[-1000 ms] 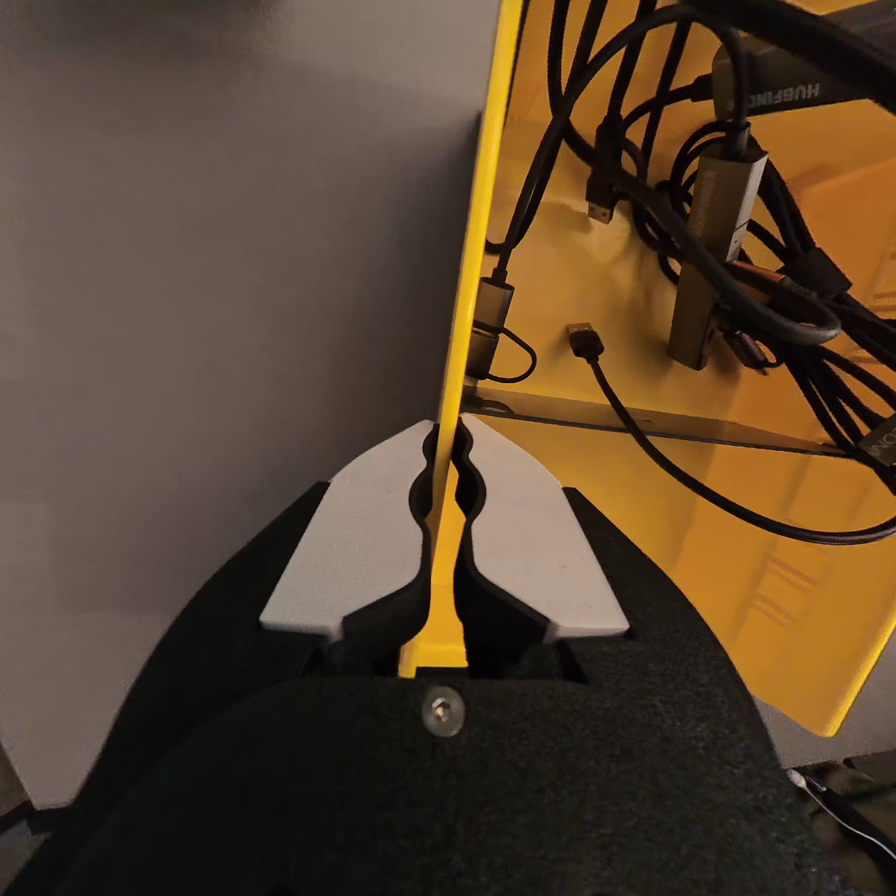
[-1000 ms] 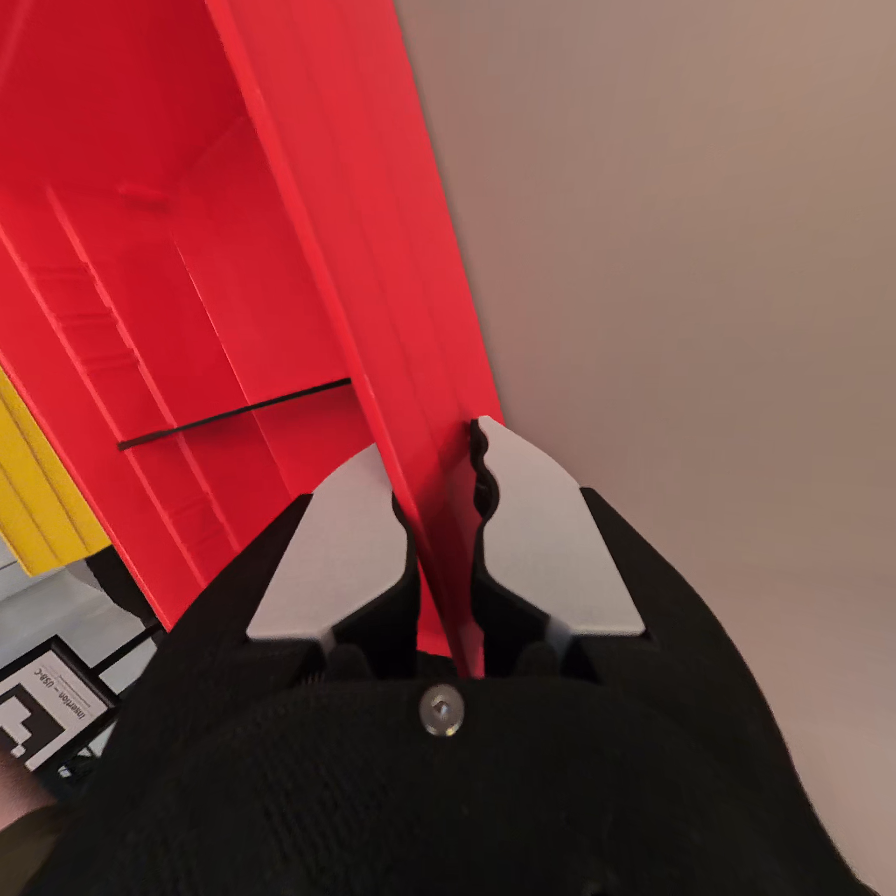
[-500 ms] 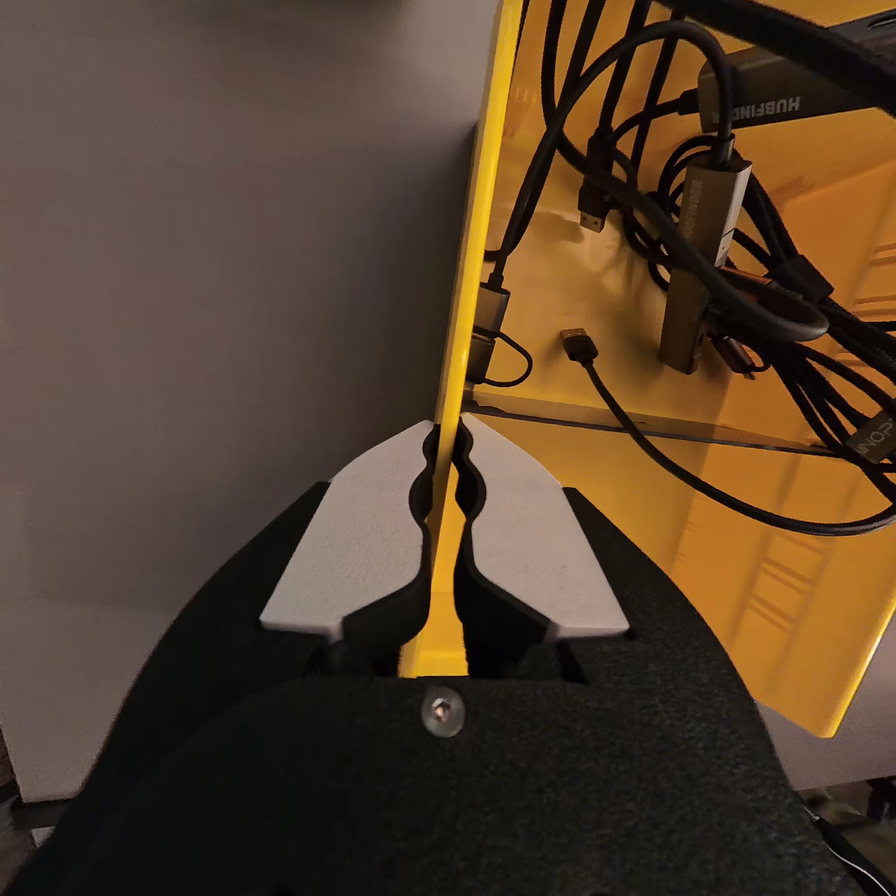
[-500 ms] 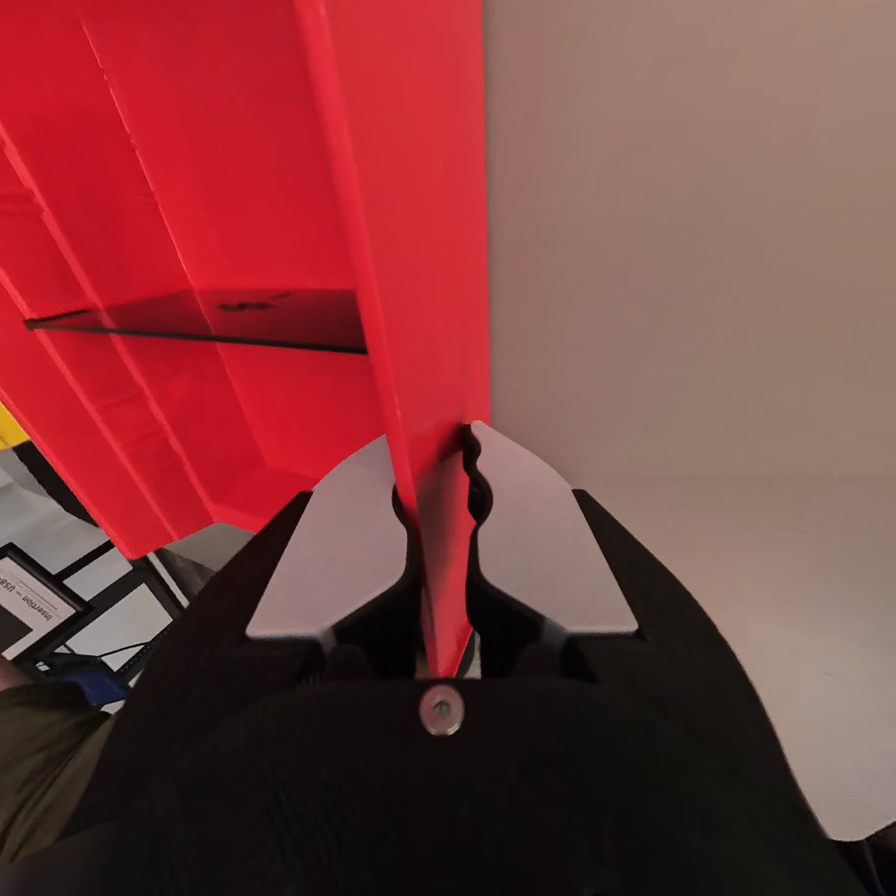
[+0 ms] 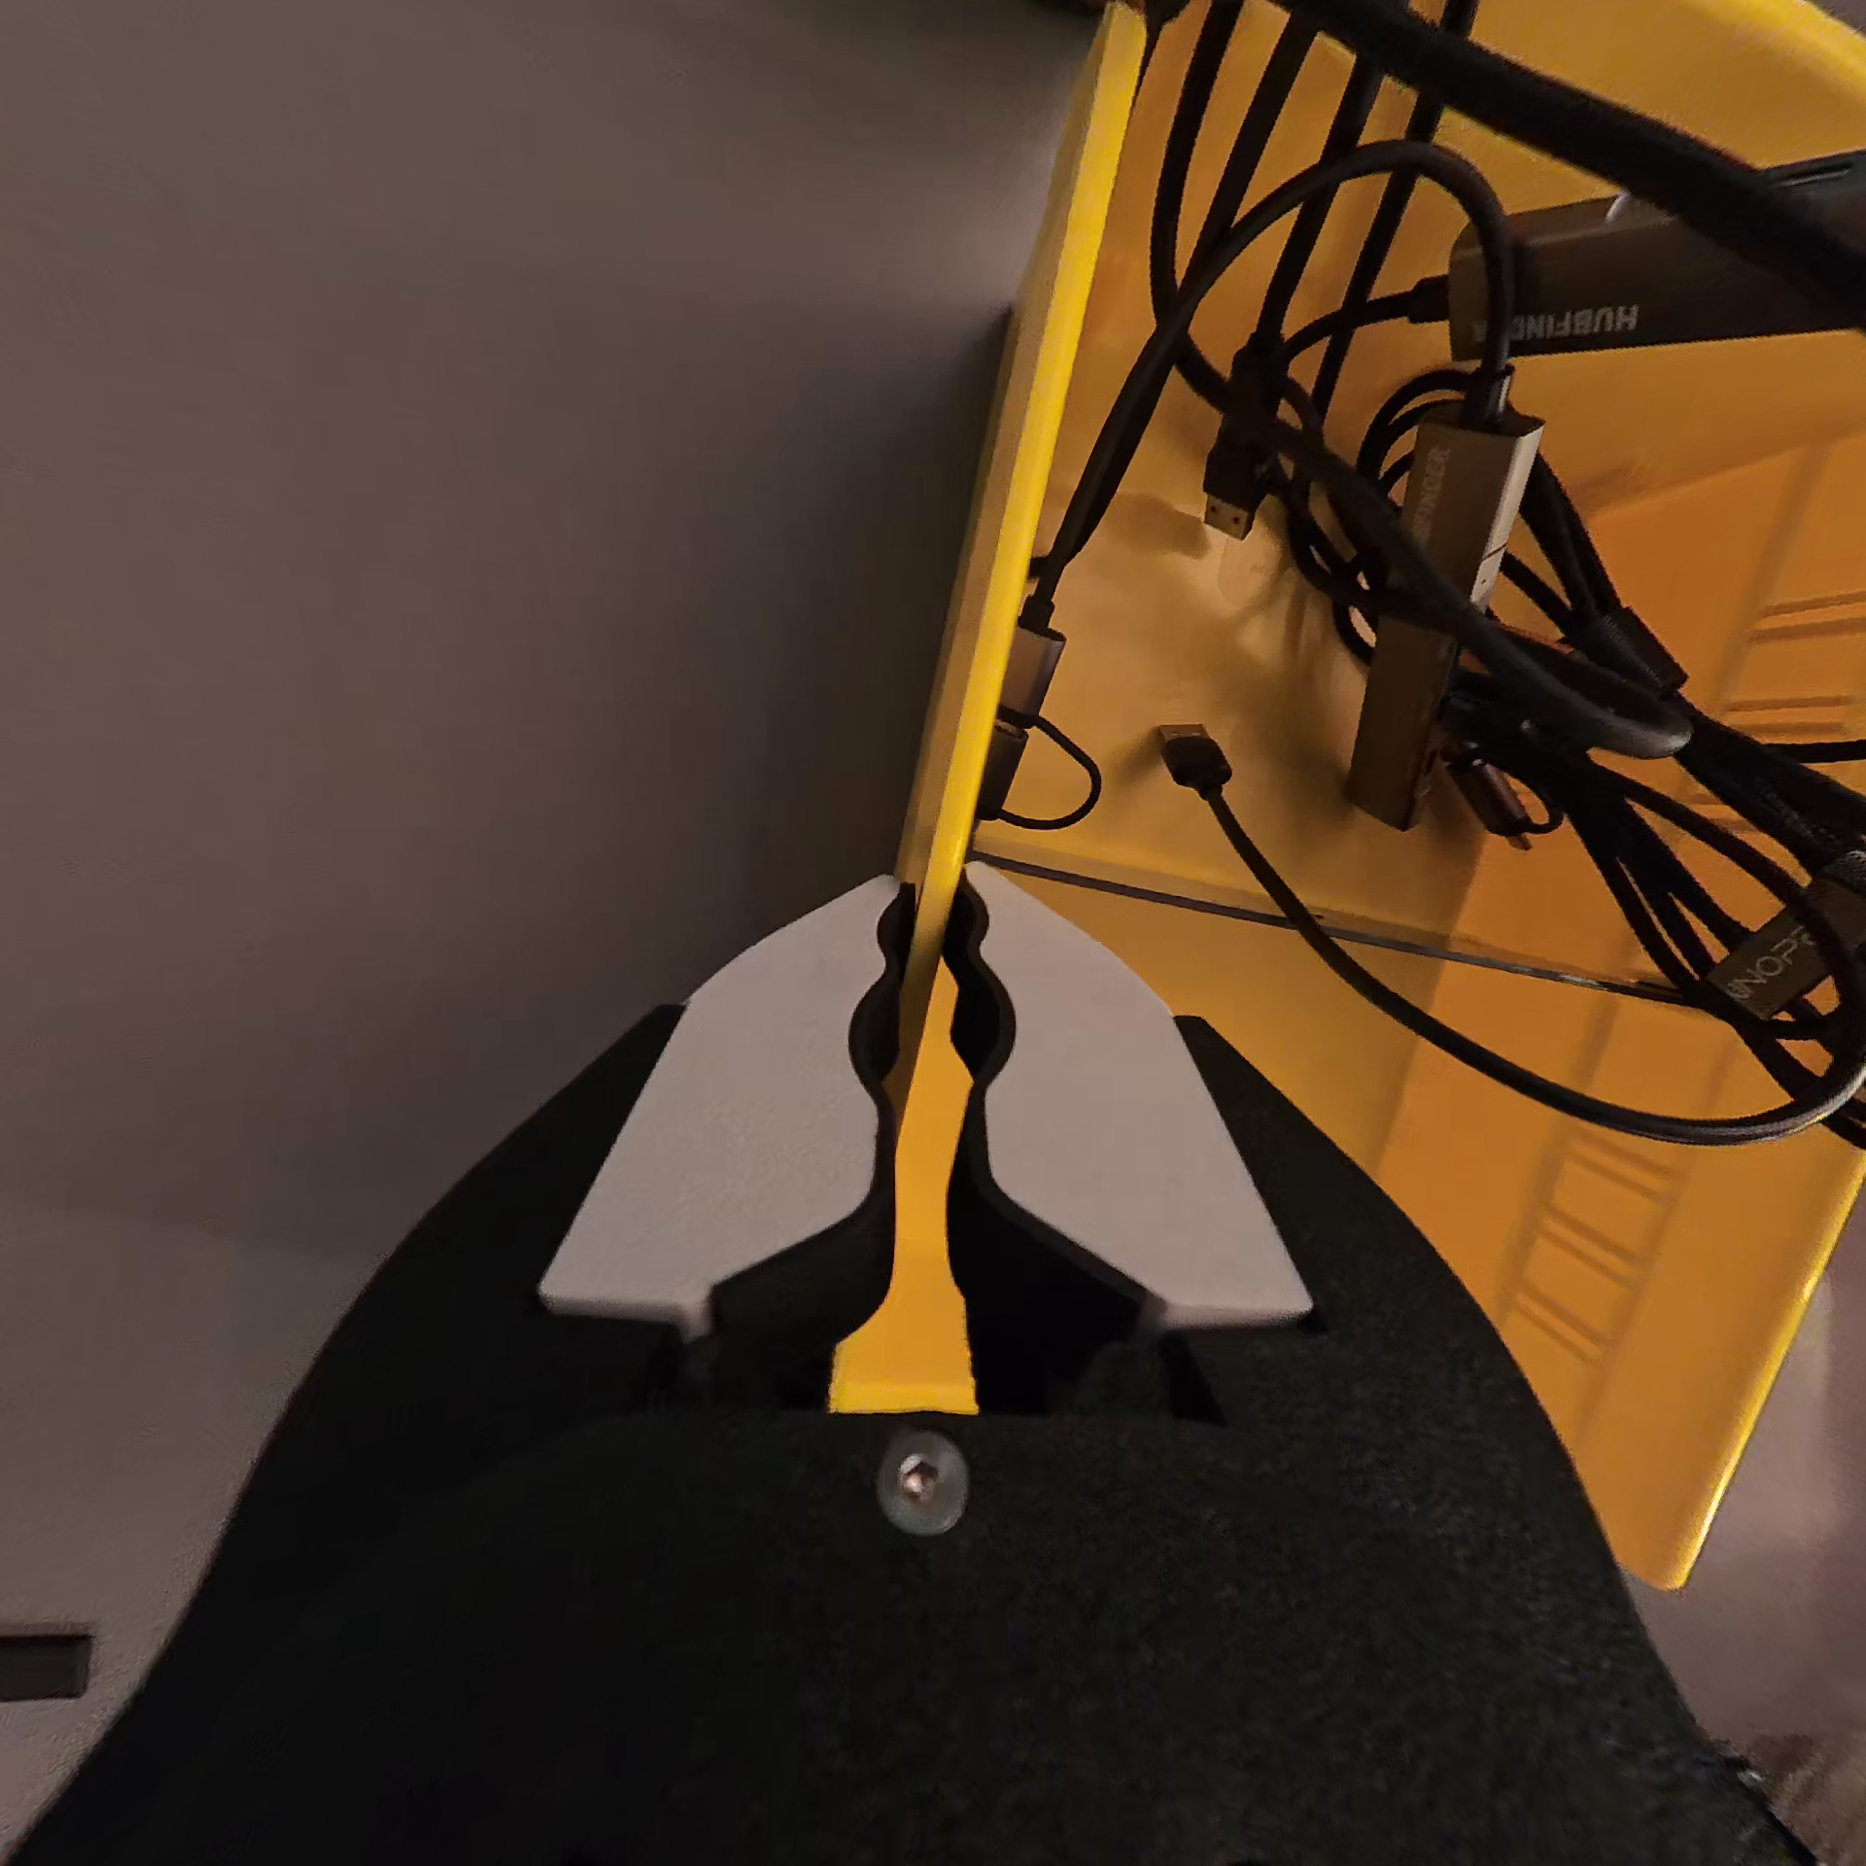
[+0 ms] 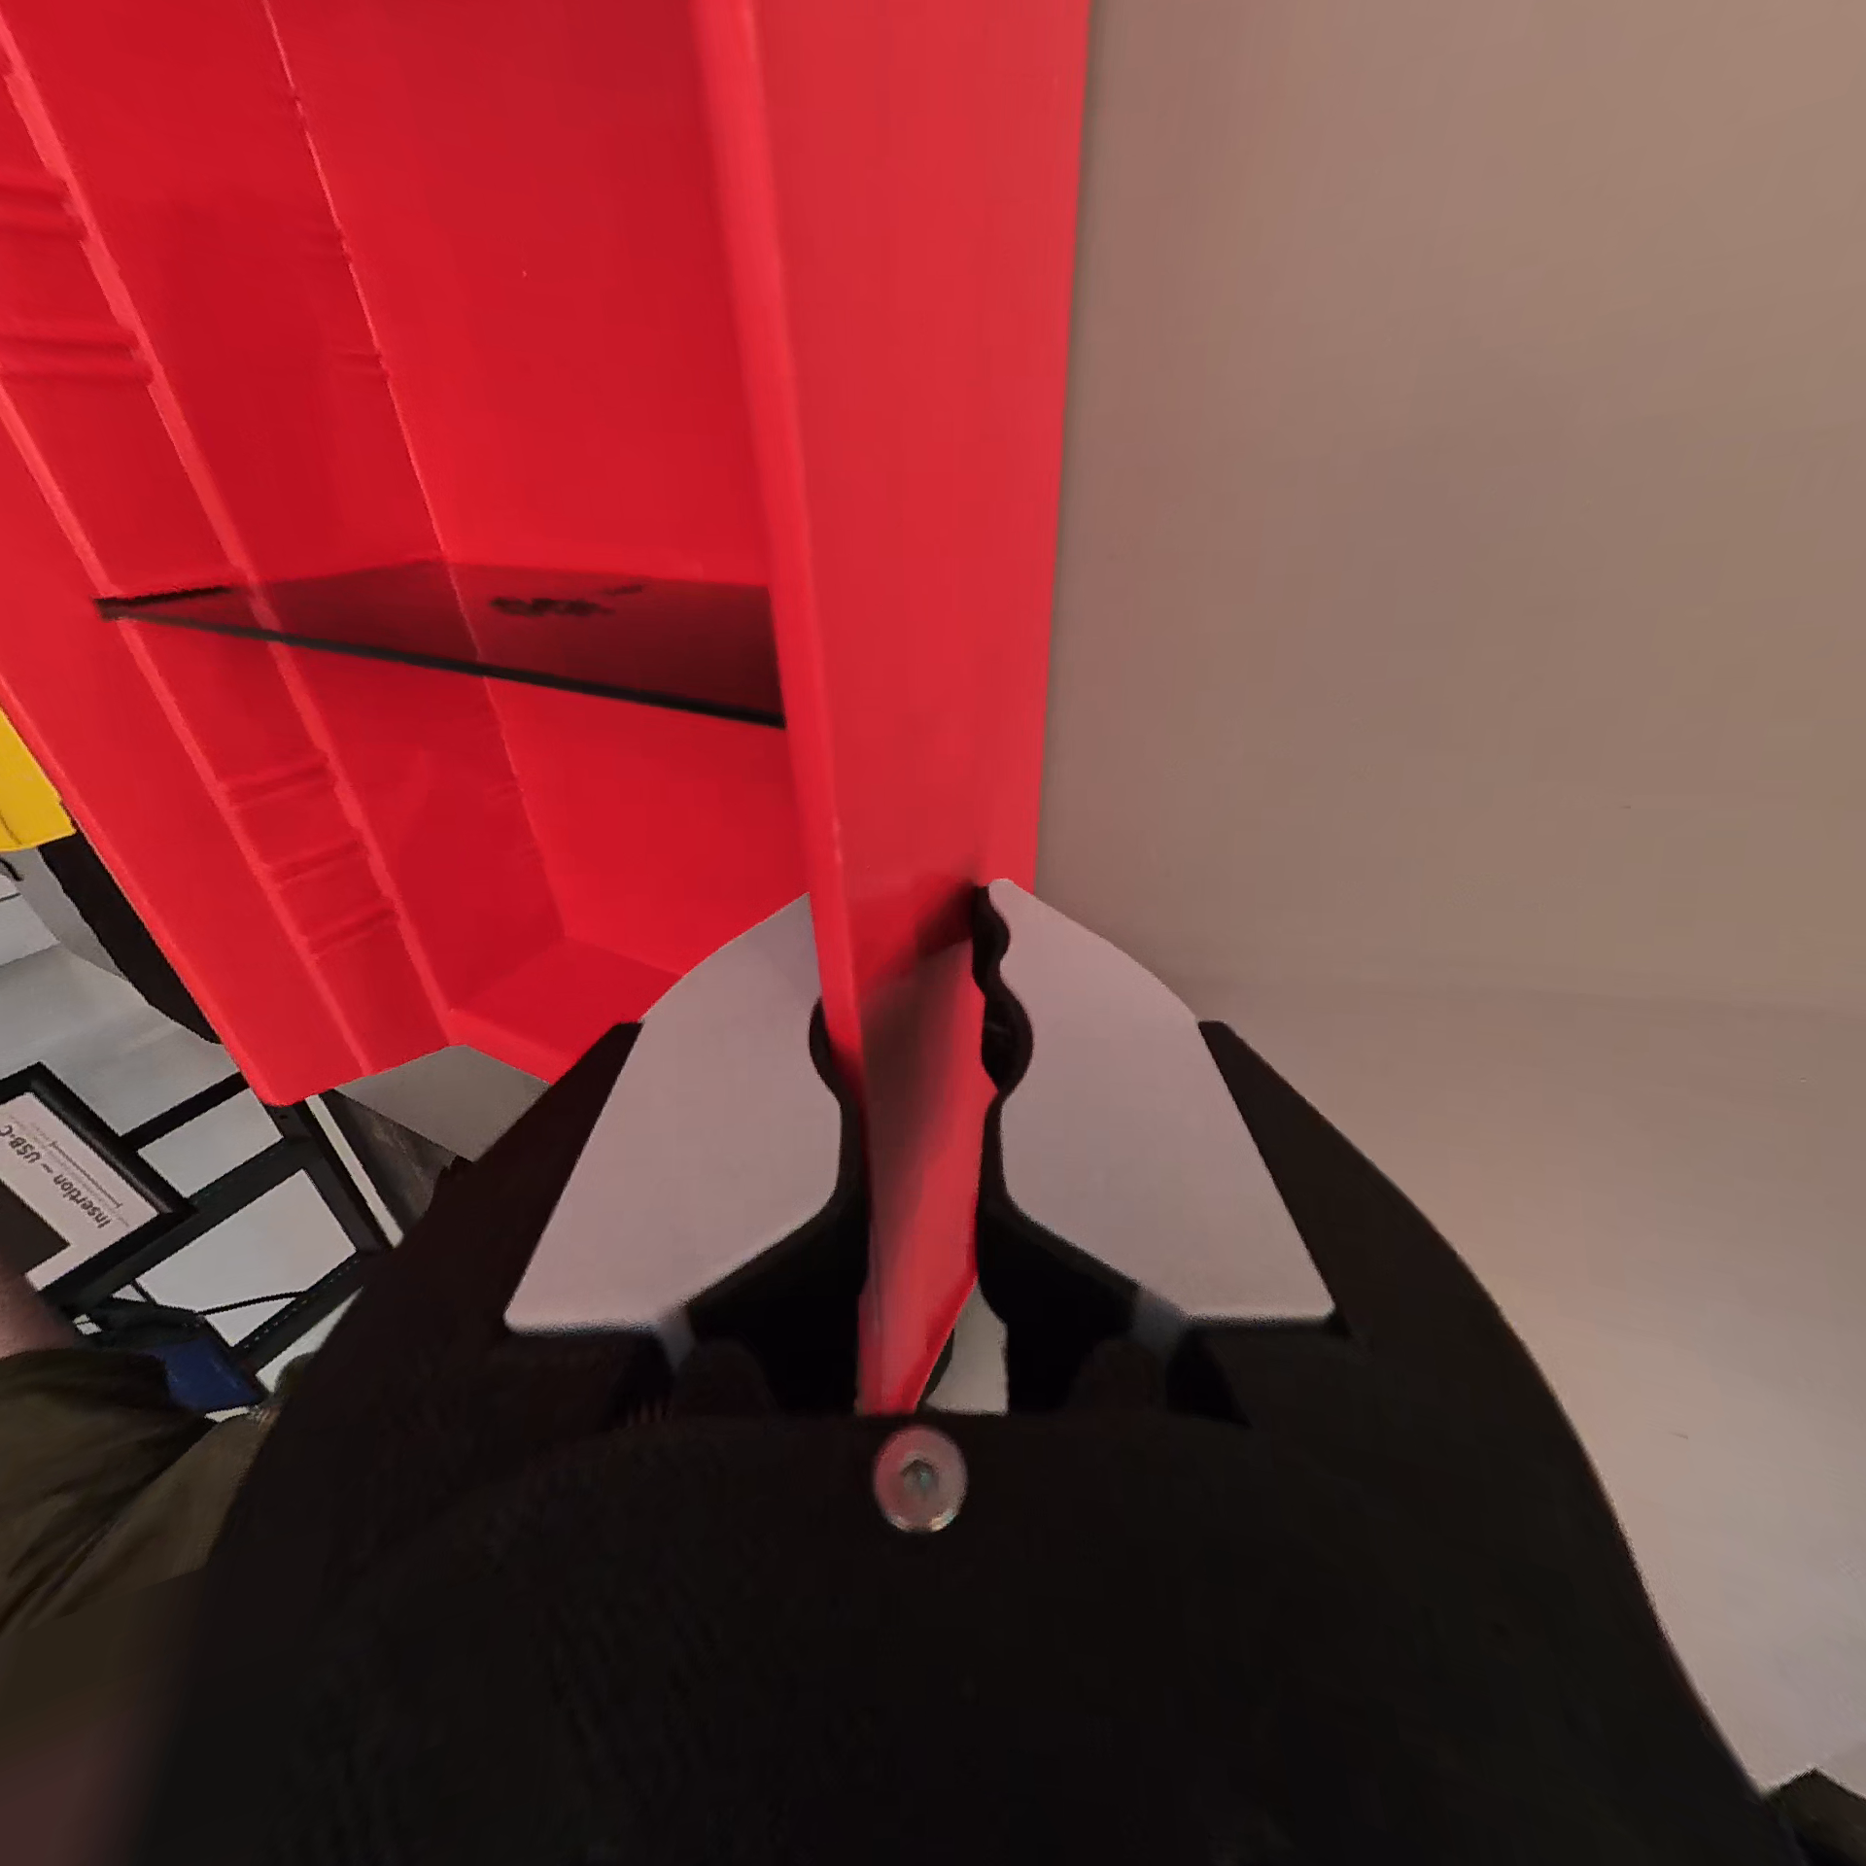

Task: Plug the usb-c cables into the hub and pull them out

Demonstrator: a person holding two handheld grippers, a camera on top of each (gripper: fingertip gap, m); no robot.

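At nine o'clock in the left wrist view lies the grey bench (image 5: pixel 404 606). Our left gripper (image 5: pixel 934 894) clenches the yellow bin (image 5: pixel 1020 565) by its wall. At two o'clock inside it the hubs (image 5: pixel 1434 606) and black cables (image 5: pixel 1313 909) lie tangled. Our right gripper (image 6: pixel 899 899) grasps the red bin (image 6: pixel 939 505) by its wall, fingers (image 6: pixel 1091 1060) pressed on both sides.

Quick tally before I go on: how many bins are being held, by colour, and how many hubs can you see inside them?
Yellow bin, wall clamped by the left gripper: 1
Red bin, wall clamped by the right gripper: 1
Grey hubs in the yellow bin, among tangled black cables: at least 2
Hubs in the red bin: 0 visible
Total: 2 bins, 2 hubs counted
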